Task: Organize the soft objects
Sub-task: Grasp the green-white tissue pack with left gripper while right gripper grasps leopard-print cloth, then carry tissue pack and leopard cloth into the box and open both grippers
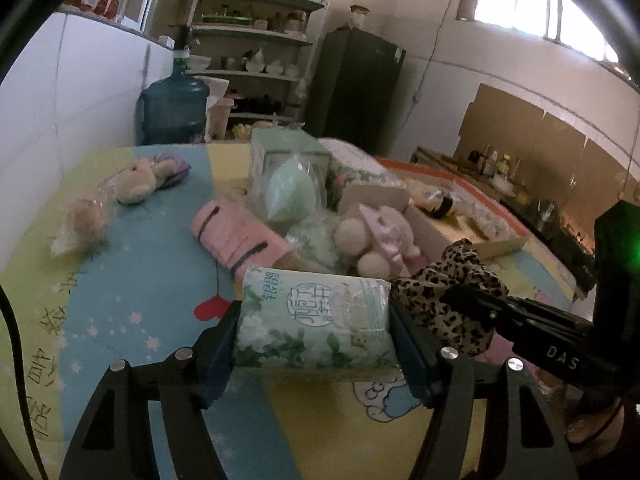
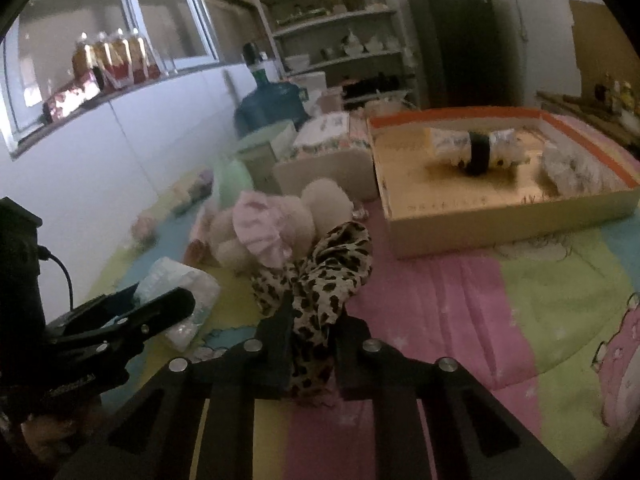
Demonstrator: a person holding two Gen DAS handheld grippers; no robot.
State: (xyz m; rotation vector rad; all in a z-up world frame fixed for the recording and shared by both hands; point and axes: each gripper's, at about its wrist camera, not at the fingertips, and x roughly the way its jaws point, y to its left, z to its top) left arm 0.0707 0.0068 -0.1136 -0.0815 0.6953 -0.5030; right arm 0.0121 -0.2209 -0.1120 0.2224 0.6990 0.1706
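The left claw (image 1: 314, 332) grasps one green tissue pack (image 1: 316, 320) between both pads, low over the desk (image 1: 132, 280); the right claw (image 2: 310, 328) is clenched on one leopard-print cloth (image 2: 320, 280) just beside it; one shallow cardboard box (image 2: 500, 216) sits beyond, holding two soft bundles. The left view alone shows two small plush toys (image 1: 134, 180) far left and one pink rolled towel (image 1: 236, 236); the right view alone shows the box's full interior.

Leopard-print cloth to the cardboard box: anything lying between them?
Nothing: right wrist view shows bare pink quilt between the leopard-print cloth and the cardboard box.
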